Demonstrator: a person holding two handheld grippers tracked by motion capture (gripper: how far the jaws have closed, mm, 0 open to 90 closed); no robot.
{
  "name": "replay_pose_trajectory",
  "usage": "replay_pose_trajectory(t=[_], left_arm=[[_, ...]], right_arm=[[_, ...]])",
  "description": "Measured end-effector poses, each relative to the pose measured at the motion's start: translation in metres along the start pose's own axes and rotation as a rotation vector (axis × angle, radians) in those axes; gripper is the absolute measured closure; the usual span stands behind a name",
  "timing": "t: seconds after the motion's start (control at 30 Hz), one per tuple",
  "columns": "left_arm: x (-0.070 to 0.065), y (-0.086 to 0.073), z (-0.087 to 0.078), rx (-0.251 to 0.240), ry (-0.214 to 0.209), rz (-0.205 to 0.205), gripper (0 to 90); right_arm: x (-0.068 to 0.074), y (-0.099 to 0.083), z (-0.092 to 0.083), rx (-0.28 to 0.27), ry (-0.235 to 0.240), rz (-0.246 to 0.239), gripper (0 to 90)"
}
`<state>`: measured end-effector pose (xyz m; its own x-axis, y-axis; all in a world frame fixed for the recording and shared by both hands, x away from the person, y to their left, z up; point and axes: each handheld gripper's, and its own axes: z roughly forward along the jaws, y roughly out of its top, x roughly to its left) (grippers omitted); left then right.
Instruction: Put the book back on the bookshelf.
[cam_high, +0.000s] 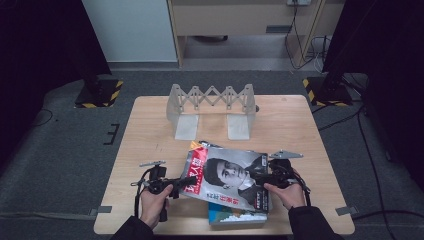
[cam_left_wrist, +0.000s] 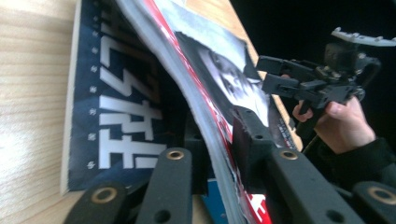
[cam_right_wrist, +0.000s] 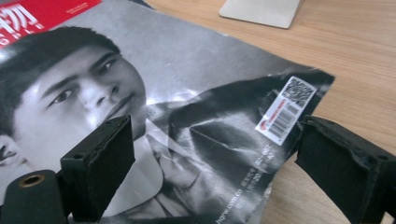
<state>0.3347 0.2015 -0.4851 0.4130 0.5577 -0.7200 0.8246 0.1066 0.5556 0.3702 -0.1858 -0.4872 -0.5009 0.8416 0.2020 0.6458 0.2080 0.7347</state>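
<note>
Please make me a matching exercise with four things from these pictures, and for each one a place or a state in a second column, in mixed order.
Things:
1. top magazine
2. left claw
3. right claw
4. metal rack

Places or states:
a. open, jaws apart over the cover's corner
b. stands at the far side of the table
c. shut on the magazine's edge
d. lifted at one side, above the blue book

Right pairs: 1-d, 2-c, 3-a, 4-b

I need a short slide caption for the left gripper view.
Left gripper pinches the magazine edge; right gripper waits open.
</note>
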Motion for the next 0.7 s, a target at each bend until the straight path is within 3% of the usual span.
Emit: replay_pose_trajectory(t=[0.2, 0.57, 0.7], left_arm=[[-0.008, 0.008, -0.003, -0.021, -0.012, 0.005, 82.2], [-0.021, 0.034, -0.002, -0.087, -0.111, -0.066, 85.2], [-0.029, 0.039, 0.002, -0.105, -0.137, -0.075, 85.3]], right_arm=[[-0.012, 0.000, -0.007, -0.028, -0.032, 0.023, 10.9], [-0.045, -0.004, -0.022, -0.061, -0.135, 0.064, 10.8], [-0.060, -0.007, -0.029, -0.067, -0.168, 0.098, 10.8]])
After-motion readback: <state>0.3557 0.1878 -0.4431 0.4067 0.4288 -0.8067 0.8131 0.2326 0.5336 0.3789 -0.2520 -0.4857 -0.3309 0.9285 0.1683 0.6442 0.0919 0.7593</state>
